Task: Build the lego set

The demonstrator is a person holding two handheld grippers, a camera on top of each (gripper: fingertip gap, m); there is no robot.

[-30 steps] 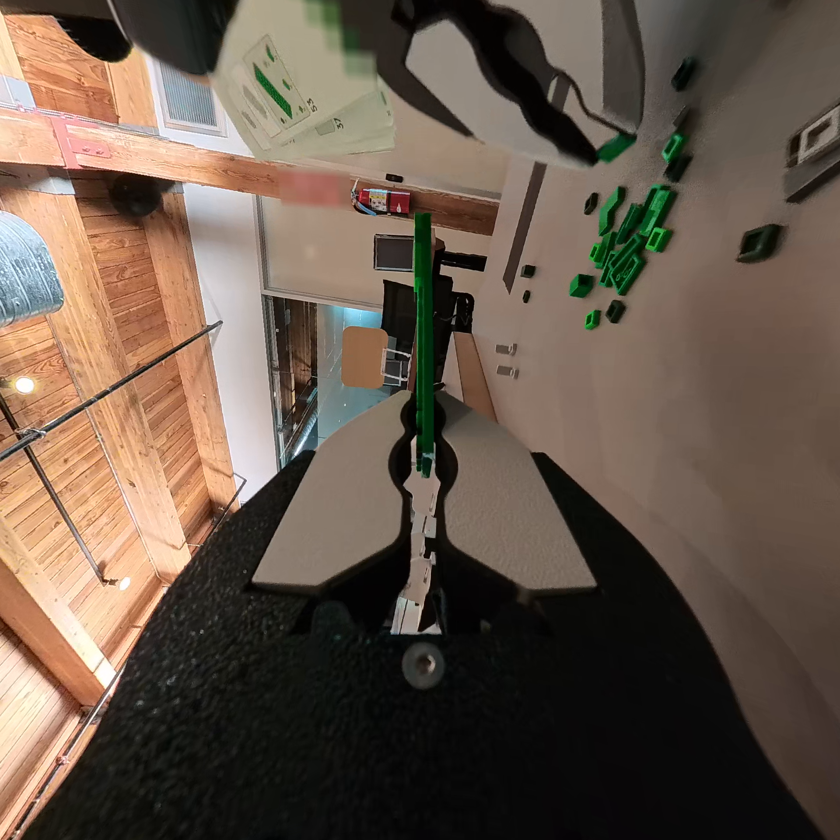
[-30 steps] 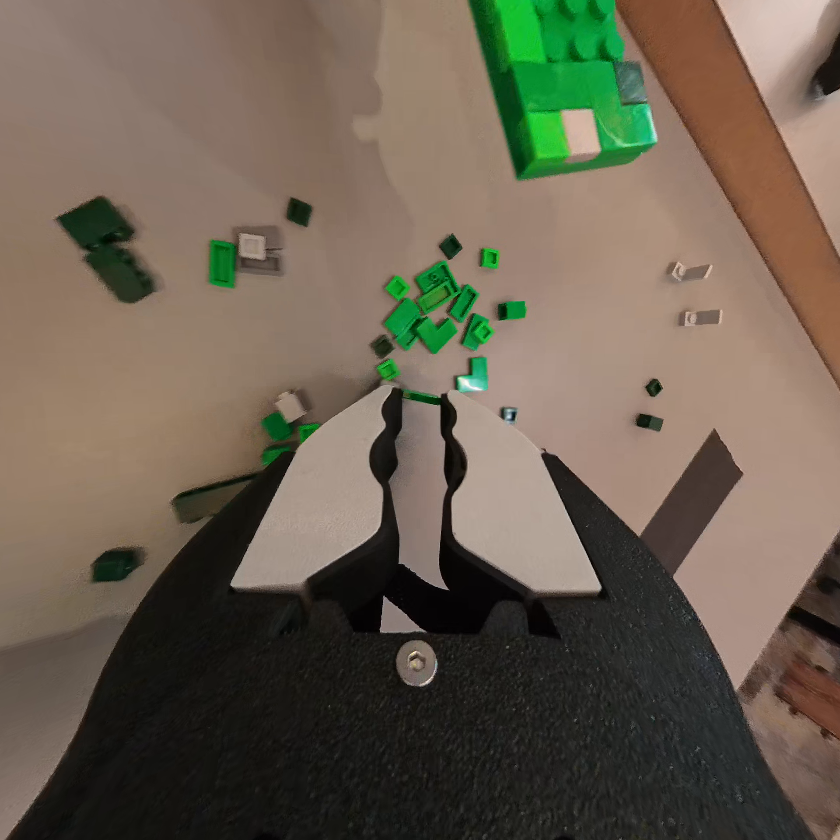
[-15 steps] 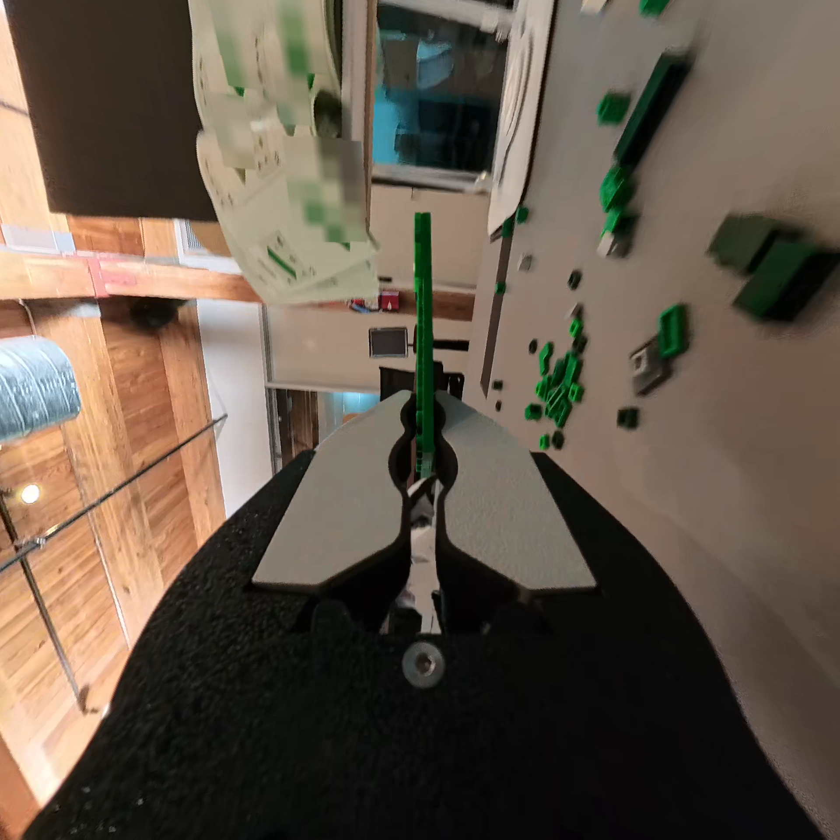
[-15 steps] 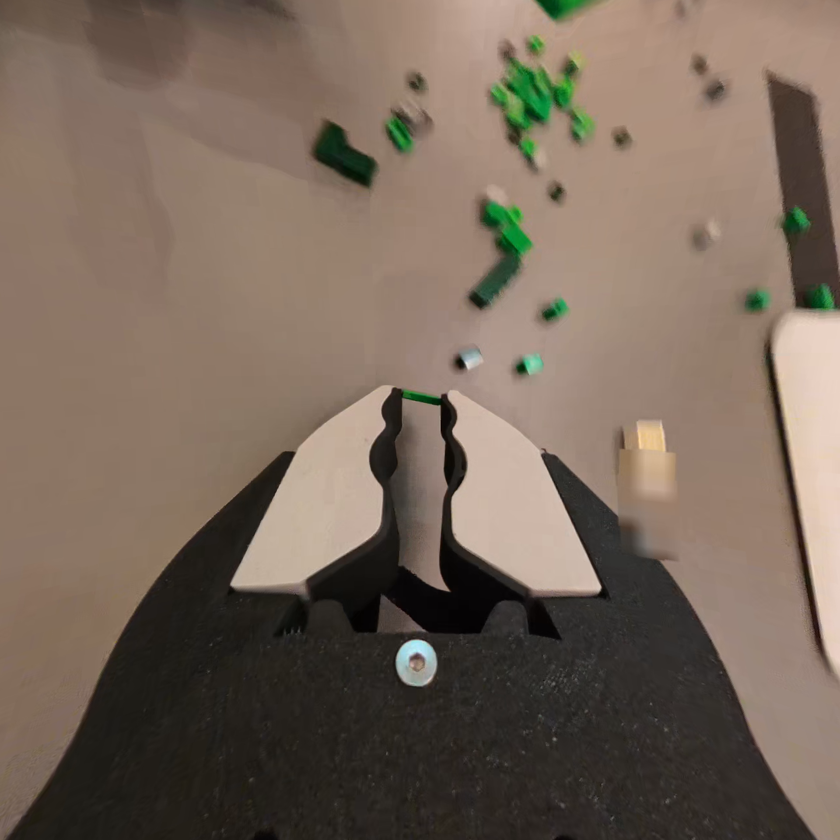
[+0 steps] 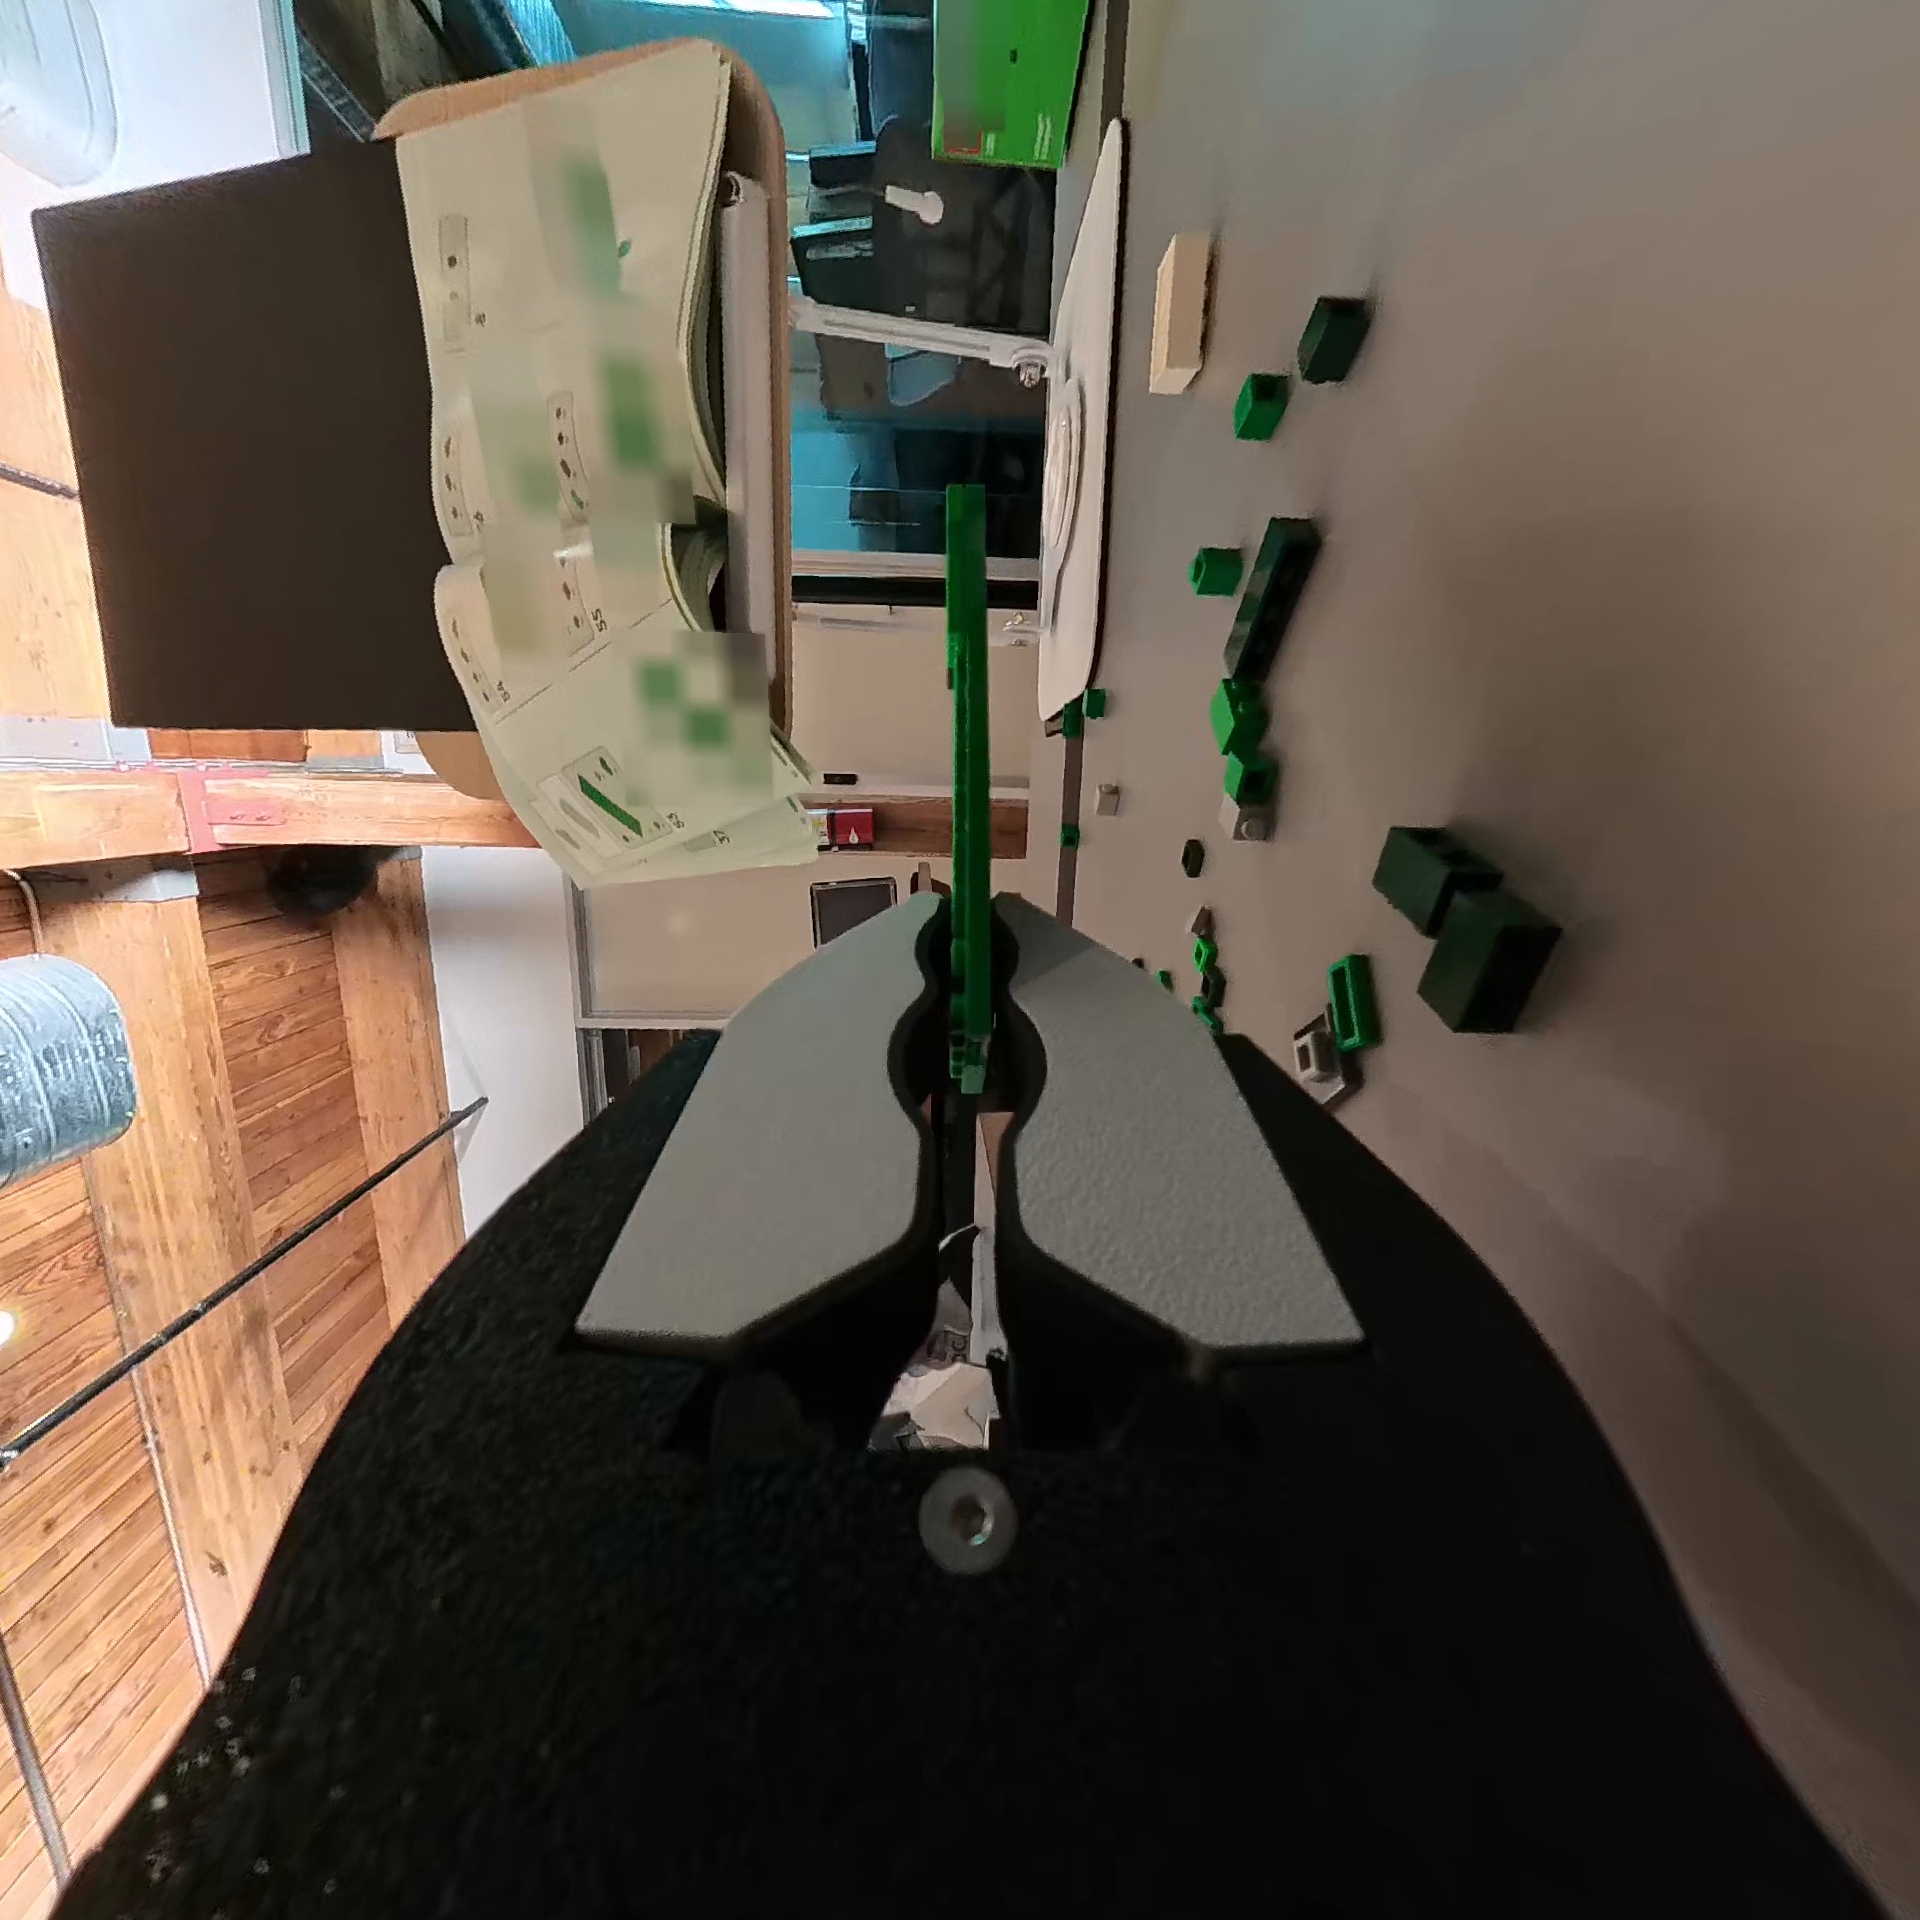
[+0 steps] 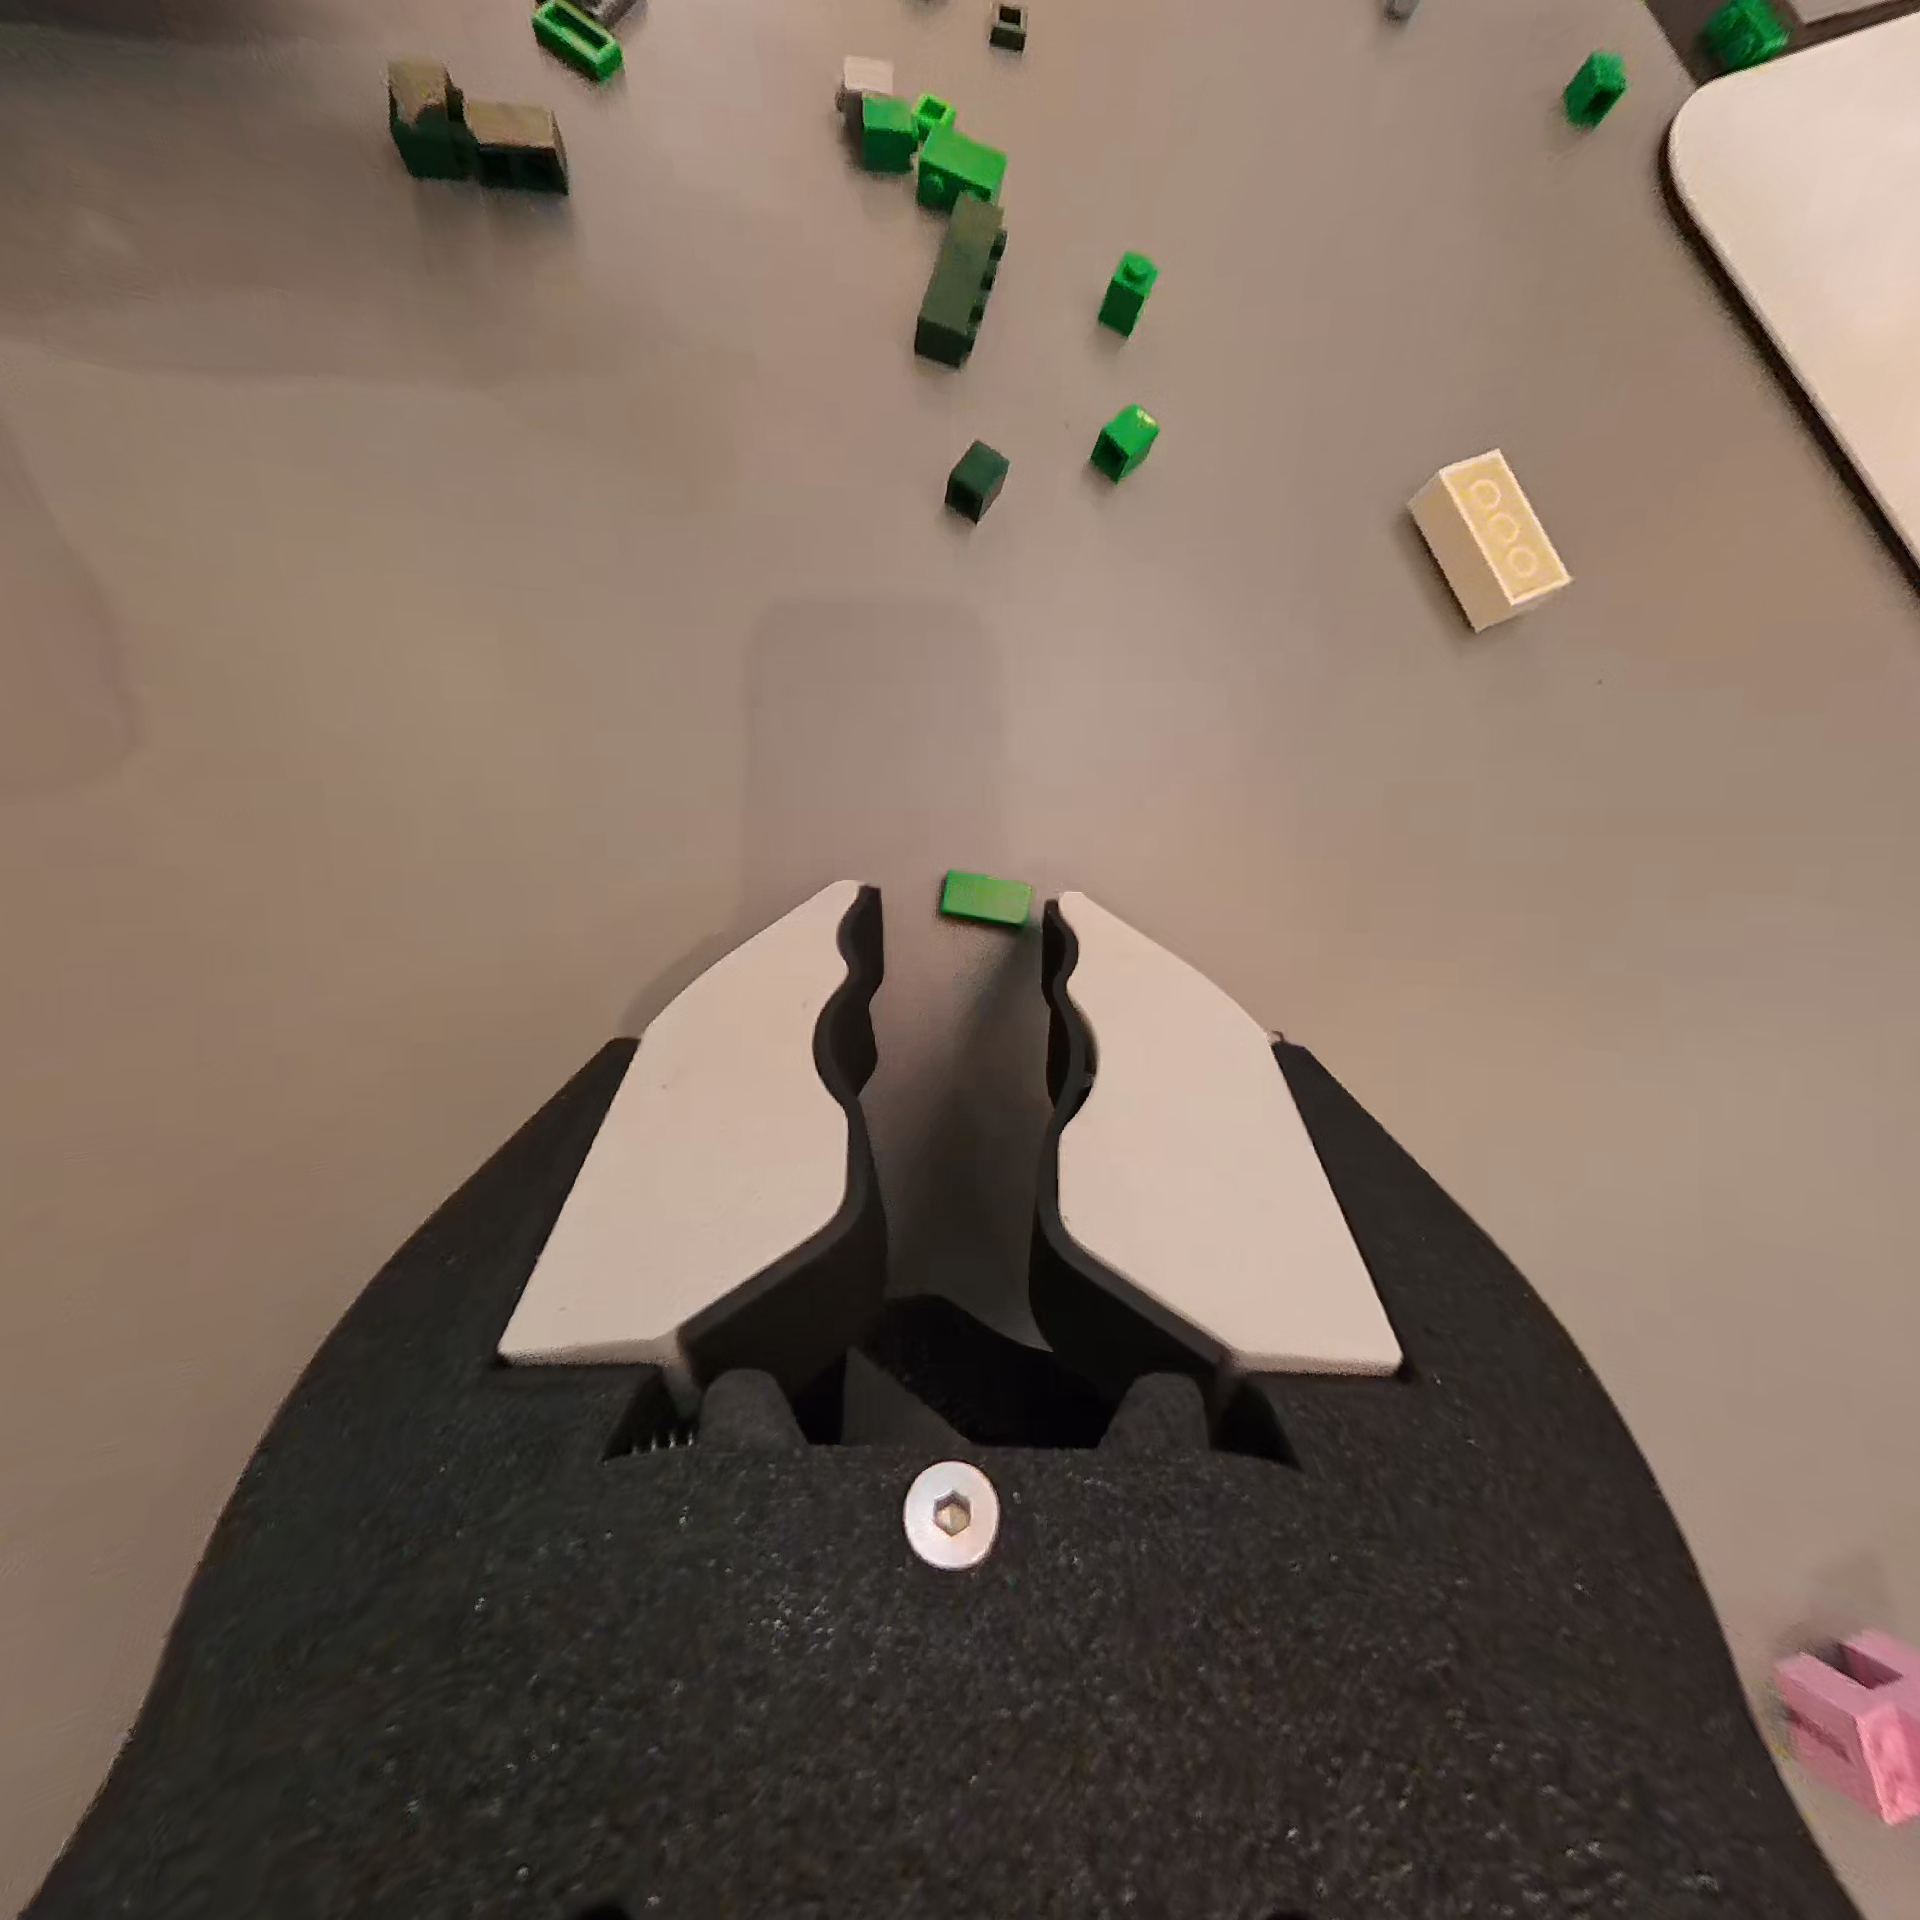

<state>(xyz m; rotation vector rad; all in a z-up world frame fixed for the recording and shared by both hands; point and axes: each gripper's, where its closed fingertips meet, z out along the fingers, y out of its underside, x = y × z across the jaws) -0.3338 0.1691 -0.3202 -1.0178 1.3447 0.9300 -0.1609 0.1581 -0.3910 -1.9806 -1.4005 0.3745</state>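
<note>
My left gripper is shut on a thin green plate, seen edge-on and sticking out straight ahead, held up beside the grey table. My right gripper is open just above the table. A small bright green flat tile lies between its fingertips, closer to the right finger, with a gap on the left side. Loose green bricks and a long dark green brick lie farther ahead.
An open instruction booklet stands on a holder at the far table edge. A white board lies at the right, with a cream brick near it. A pink piece is at the lower right. Dark green bricks are at the far left. Some 20 centimeters of space lies between my two pairs of fingers. My left tips are roughly 9 centimeters from the long dark green brick.
My right gripper swept across the table away from the pile and opened; the green tile it was pinching now lies free between the fingertips. My left gripper turned, still holding the plate.
</note>
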